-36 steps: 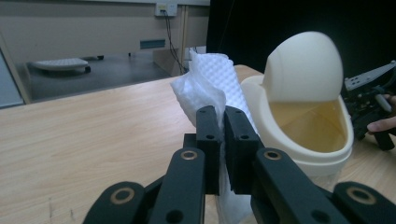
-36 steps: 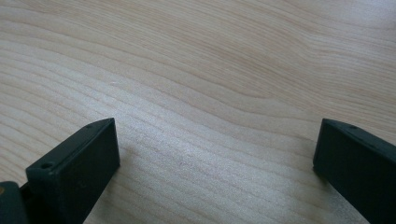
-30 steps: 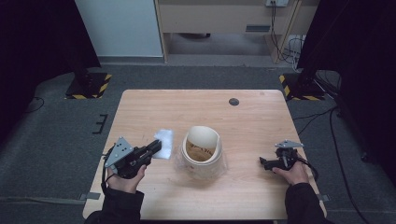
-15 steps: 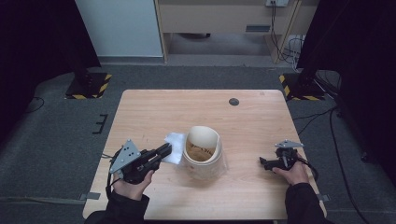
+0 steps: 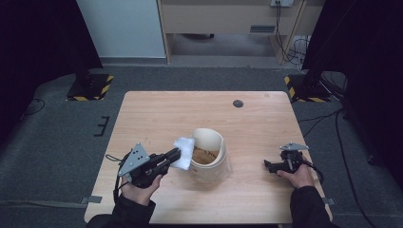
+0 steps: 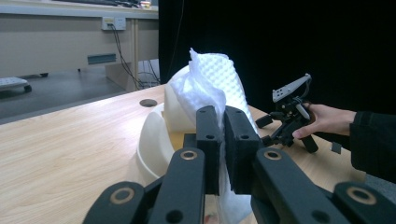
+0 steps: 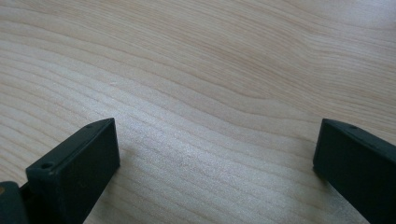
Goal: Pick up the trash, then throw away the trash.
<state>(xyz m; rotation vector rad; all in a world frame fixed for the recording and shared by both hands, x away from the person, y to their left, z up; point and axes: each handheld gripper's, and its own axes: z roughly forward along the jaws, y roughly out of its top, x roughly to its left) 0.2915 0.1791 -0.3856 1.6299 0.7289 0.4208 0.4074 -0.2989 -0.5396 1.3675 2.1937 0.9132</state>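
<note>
My left gripper (image 5: 174,155) is shut on a white paper towel (image 5: 184,152), which it holds at the left rim of a cream bowl-like container (image 5: 209,156) in the middle of the table. In the left gripper view the black jaws pinch the towel (image 6: 210,93), which stands up in front of the container (image 6: 154,135). The container has brown contents inside. My right gripper (image 5: 270,165) rests low at the table's right side, pointing left, with its jaws wide open over bare wood (image 7: 215,140). It appears farther off as the other gripper (image 6: 289,116) in the left gripper view.
The wooden table (image 5: 157,114) has a dark round hole (image 5: 238,103) near its far edge. Grey floor surrounds it, with black stand bases marked in yellow and black (image 5: 90,88) at the far left and far right. Cables lie on the floor at the right.
My left gripper has carried the white towel rightward, from left of the container to its rim. The right gripper has stayed in place.
</note>
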